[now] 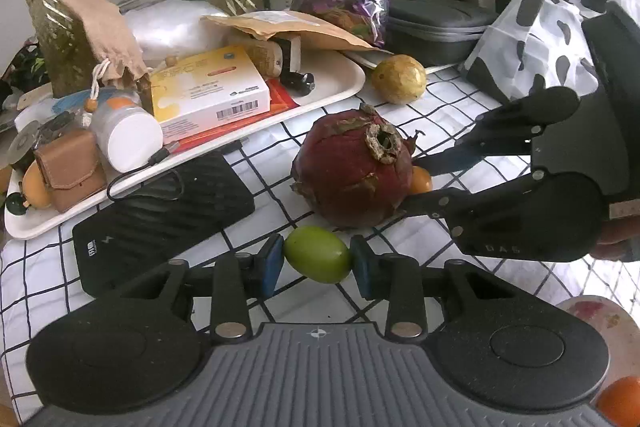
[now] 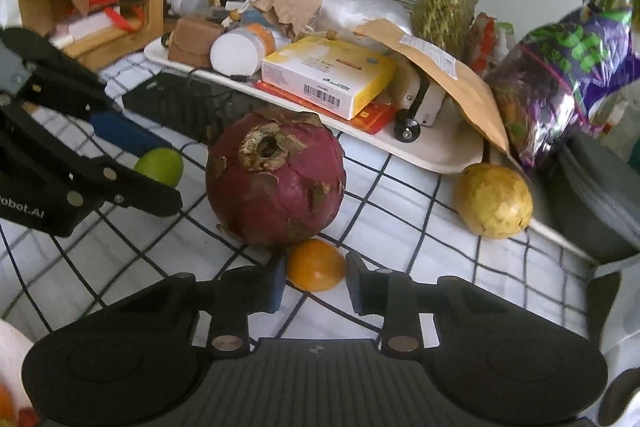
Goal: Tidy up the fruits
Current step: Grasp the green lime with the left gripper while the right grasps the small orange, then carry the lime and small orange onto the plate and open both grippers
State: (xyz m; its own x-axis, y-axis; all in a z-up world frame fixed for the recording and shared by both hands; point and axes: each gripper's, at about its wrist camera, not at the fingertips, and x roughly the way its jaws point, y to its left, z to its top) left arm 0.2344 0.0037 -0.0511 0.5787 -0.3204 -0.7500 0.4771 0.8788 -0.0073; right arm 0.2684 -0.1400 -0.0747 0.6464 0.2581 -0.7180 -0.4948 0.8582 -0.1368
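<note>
Left gripper (image 1: 317,261) pads pinch a small smooth green fruit (image 1: 318,259) just in front of the big dark-red scaly dragon fruit (image 1: 352,169) on the white grid-pattern cloth (image 1: 432,107). Right gripper (image 2: 316,279) brackets a small round orange fruit (image 2: 316,270) touching the dragon fruit's near side; left pad touching, right pad apart, jaws not closed. Yellow mottled round fruit (image 2: 495,201) sits well right, beside the cluttered white tray (image 2: 440,151).

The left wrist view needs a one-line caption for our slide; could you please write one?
Left gripper pinches a green fruit beside the dragon fruit on the checked cloth.
</note>
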